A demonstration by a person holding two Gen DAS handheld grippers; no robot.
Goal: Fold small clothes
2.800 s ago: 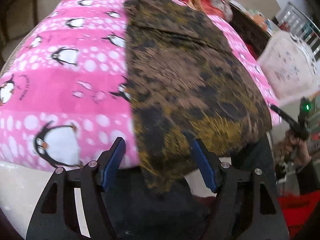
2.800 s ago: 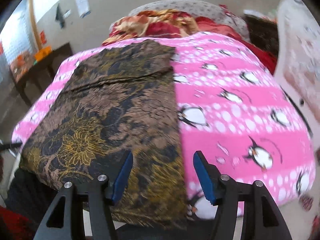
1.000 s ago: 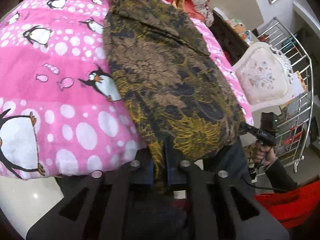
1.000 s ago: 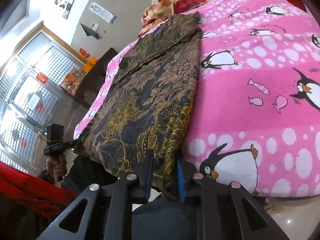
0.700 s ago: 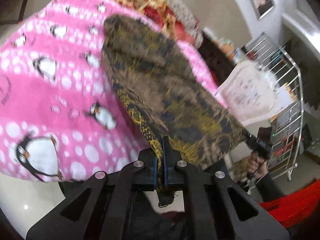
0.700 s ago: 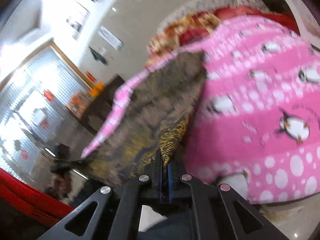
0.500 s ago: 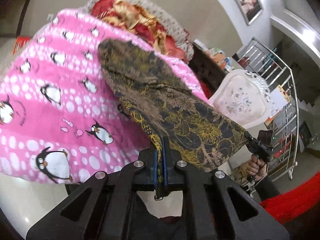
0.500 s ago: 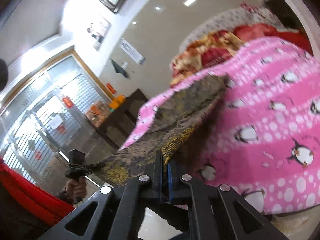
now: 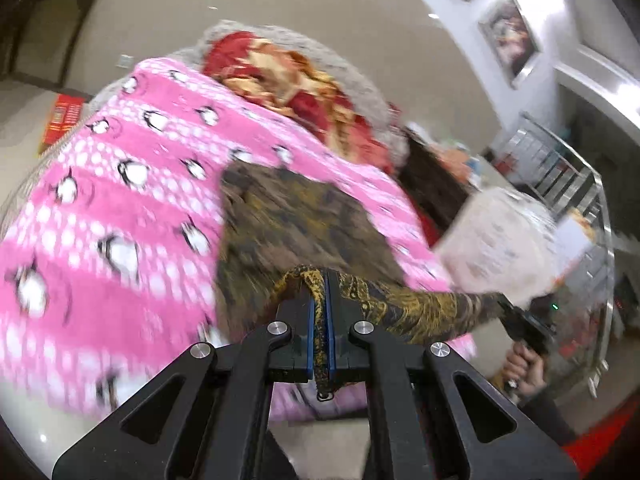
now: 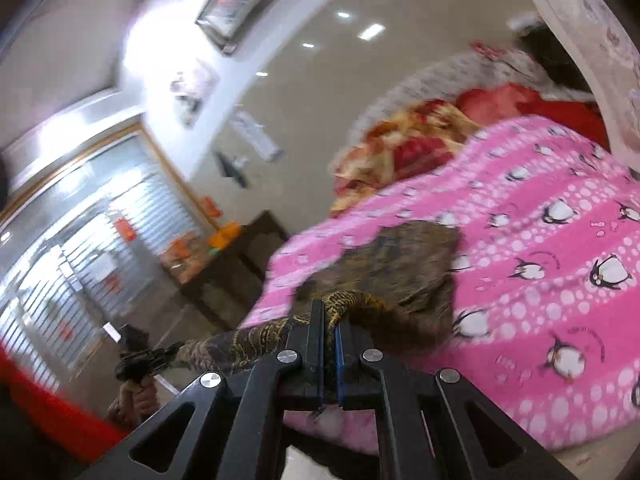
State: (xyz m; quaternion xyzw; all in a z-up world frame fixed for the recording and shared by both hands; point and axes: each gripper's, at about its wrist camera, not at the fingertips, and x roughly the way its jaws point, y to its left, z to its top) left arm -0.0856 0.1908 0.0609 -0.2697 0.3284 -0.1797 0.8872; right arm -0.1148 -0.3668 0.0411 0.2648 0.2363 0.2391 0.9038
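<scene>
left gripper (image 9: 319, 332): jaws pressed together, pinching one near corner of the brown and gold patterned cloth (image 9: 296, 224)
right gripper (image 10: 329, 350): jaws pressed together on the other near corner
cloth: near edge lifted and stretched between the two grippers, far part lying on the pink penguin blanket (image 9: 120, 200)
background: red and gold bedding (image 9: 288, 76) heaped at the far end of the blanket
focus: heavy motion blur
</scene>
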